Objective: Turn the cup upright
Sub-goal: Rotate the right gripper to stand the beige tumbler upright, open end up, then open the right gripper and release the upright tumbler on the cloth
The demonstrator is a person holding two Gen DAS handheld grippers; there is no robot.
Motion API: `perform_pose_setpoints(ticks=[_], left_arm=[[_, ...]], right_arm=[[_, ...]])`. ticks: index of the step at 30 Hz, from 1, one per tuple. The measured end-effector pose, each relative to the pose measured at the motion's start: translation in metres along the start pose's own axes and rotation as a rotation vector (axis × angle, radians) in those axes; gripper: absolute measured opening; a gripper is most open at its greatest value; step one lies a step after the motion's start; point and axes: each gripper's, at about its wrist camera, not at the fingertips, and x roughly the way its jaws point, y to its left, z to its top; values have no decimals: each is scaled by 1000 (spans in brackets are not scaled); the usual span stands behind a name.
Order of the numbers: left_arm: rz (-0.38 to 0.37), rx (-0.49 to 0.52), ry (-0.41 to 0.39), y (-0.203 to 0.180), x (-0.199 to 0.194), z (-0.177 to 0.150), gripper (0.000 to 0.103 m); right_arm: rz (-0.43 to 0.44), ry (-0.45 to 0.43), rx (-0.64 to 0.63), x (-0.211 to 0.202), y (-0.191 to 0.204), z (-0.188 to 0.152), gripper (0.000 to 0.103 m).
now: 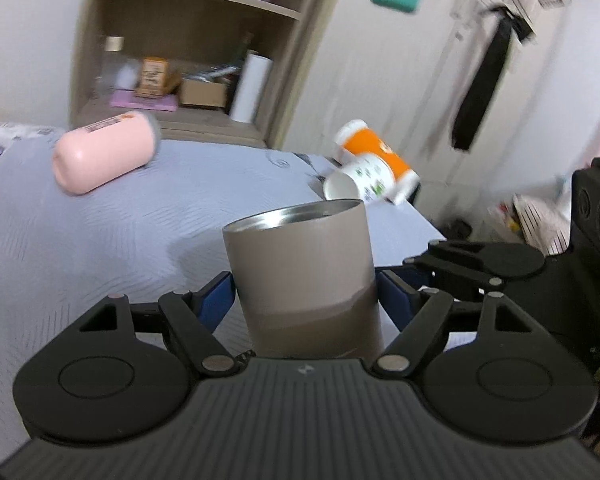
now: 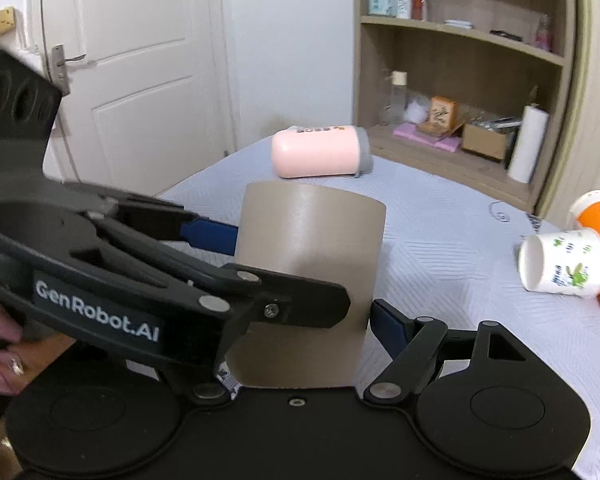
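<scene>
From the left wrist camera, the left gripper [image 1: 306,294] clasped a taupe metal tumbler [image 1: 300,264] between its blue-padded fingers [image 1: 216,300], pressing on both sides of the lower body. The tumbler stood upright, its shiny steel rim open to the top, over the near part of a pale blue quilted table cover [image 1: 120,220]. Whether its base touched the cover could not be made out. Far to the left, a pink capsule-shaped bottle [image 1: 104,152] lay on its side. Far to the right, a white printed paper cup [image 1: 360,180] lay tipped over, touching an orange paper cup [image 1: 376,156] behind it. A wooden shelf unit [image 1: 204,40] stood against the far wall. The right gripper [image 1: 480,268] showed at the right edge, just beside the tumbler.

From the right wrist camera, the tumbler [image 2: 312,240] filled the centre. The left gripper [image 2: 284,264] reached in from the left, one blue pad [image 2: 212,234] against the tumbler's left wall. The right gripper [image 2: 300,332] had one blue finger [image 2: 388,328] visible just beside the tumbler's right wall; the other was hidden, so its grip could not be told. The pink bottle [image 2: 320,152] lay beyond, the two paper cups [image 2: 564,264] at the right.
</scene>
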Motion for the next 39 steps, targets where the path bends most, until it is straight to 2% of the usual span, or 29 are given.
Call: perform_pose_setpoints(ticks=[5,11,20,26,32,39], left_arm=[[-22,49,22,0,-1,3,76],[-67,-4,33,19,-2,7,76],[-34,45,-55,42,-10,22,76],[3,129,-59,51,2,45,76],[-41,193,-7,65,20,68,72],[25,262,-11,60,41,75,72]], right_arm=[[-45,-37,-31,-2,8,-7,83],[-96,-48,-101,3,19,-6,83],[-116,-112,-164,21,28,16,83],[-168,-137,-215,42,27,34,83],[-176,-147,-173,64,7,41,83],[-165,-158,-123,85,-14,48,82]])
